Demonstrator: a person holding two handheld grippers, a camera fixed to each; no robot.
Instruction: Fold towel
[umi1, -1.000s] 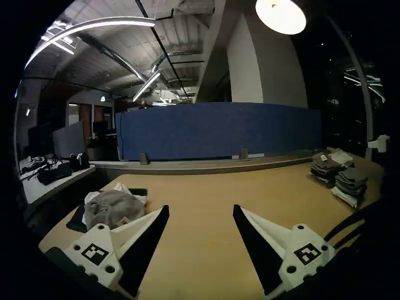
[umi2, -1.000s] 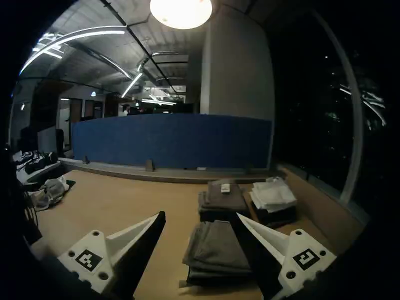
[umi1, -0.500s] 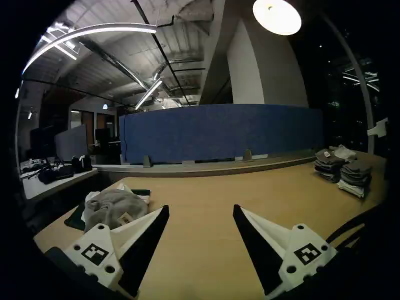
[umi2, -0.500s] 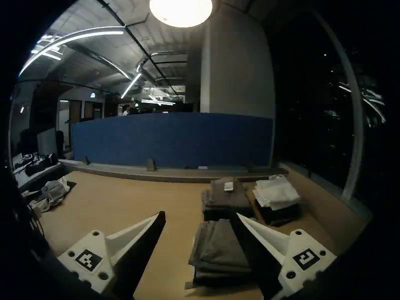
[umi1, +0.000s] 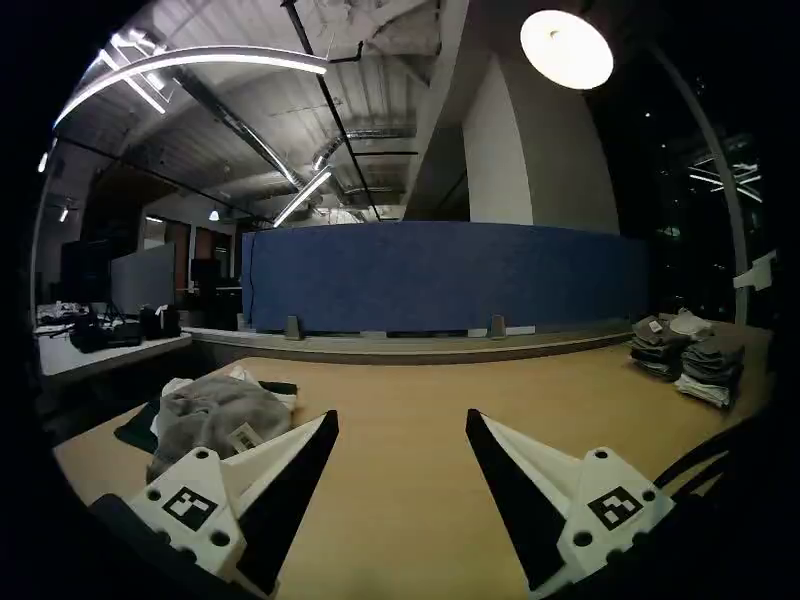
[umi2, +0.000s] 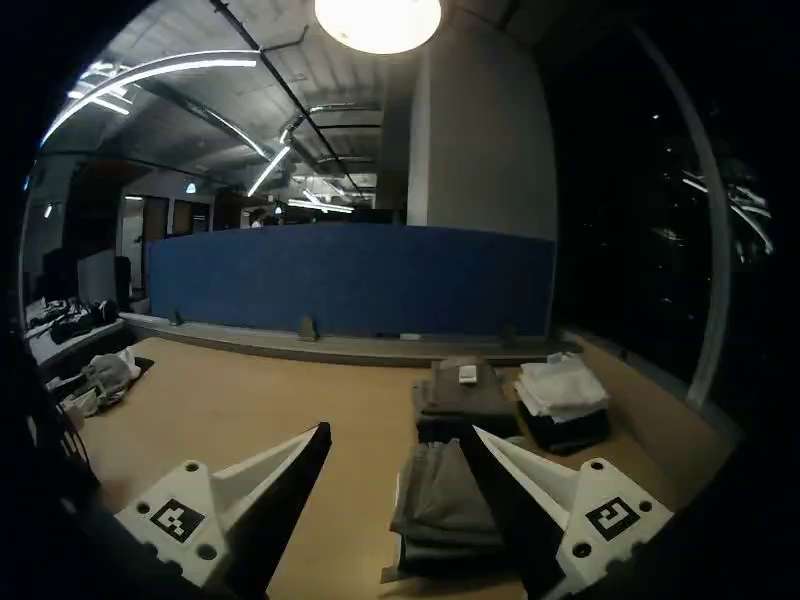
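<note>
A crumpled grey towel (umi1: 218, 418) with a small tag lies on a heap of unfolded cloths at the table's left, just beyond my left gripper's (umi1: 400, 470) left finger. That gripper hangs open above the wooden table (umi1: 420, 400), holding nothing. In the right gripper view the same heap (umi2: 105, 375) shows far off at the left. My right gripper (umi2: 397, 480) is open and empty, with a stack of folded grey towels (umi2: 445, 500) right behind its fingers.
More folded stacks stand behind: a brown one (umi2: 465, 395) and a white-over-dark one (umi2: 562, 400). In the left gripper view these stacks (umi1: 690, 355) sit at the far right. A blue partition (umi1: 440, 275) closes the table's far edge. A side desk (umi1: 90, 345) with bags is left.
Both views have shifted slightly: the left gripper has dropped and tilted up a little, so the towel heap sits closer; the folded stacks have slid a bit right in the right gripper view. Both grippers stay open.
</note>
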